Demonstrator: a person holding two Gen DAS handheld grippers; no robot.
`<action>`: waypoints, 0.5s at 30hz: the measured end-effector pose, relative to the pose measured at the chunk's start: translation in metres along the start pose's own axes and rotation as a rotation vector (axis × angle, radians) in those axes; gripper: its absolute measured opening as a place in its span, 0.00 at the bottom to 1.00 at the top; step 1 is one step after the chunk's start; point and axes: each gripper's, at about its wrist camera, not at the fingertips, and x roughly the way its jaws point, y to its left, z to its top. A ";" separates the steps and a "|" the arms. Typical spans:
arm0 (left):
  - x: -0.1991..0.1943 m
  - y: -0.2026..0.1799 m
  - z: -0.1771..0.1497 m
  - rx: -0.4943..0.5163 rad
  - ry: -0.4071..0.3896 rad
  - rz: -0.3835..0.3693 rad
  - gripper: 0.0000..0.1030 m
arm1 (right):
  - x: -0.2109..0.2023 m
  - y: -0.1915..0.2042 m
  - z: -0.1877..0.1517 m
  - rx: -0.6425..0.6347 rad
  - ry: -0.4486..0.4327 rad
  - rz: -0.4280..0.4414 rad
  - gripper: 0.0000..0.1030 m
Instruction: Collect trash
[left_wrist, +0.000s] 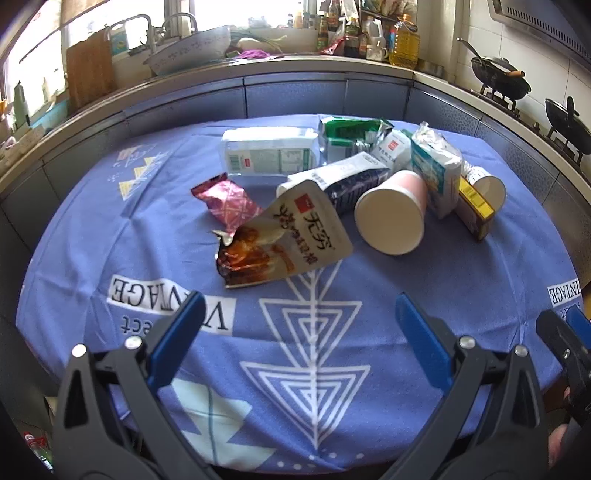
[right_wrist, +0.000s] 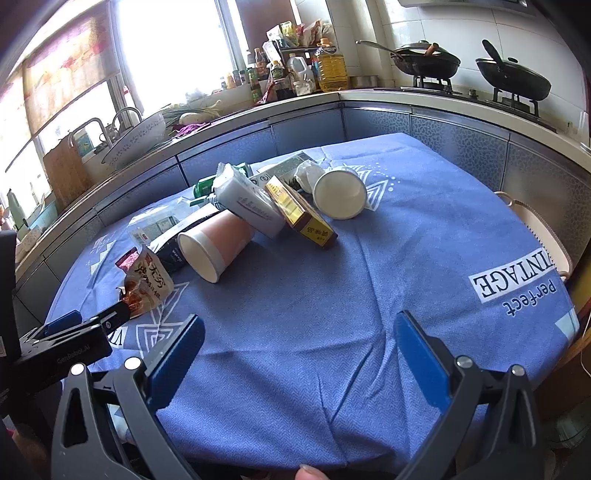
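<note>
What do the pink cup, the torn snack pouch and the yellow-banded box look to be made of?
Pink cup: likely paper, matte, with a rolled white rim. Snack pouch: looks like glossy plastic or foil film, crinkled, with a ragged torn corner. Yellow-banded box: probably thin cardboard with a printed sheen, sharp folded edges.

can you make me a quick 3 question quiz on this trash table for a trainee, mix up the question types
1. True or false: the left gripper is shut on the snack pouch.
2. Which way does the pink paper cup lie? A upright, B on its side, C crushed flat.
3. What leans on the pink paper cup from above?

Key
1. False; both it and the right gripper are open and empty.
2. B
3. The white packet.
</note>
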 end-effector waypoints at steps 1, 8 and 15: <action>-0.001 0.000 0.000 0.001 -0.005 0.004 0.96 | -0.001 0.000 -0.001 0.003 0.001 0.009 0.97; -0.006 0.001 0.002 0.011 -0.023 0.029 0.96 | 0.003 0.000 -0.005 0.019 0.039 0.067 0.97; -0.004 -0.003 0.002 0.030 -0.017 0.039 0.96 | 0.002 0.005 -0.006 -0.012 0.024 0.057 0.97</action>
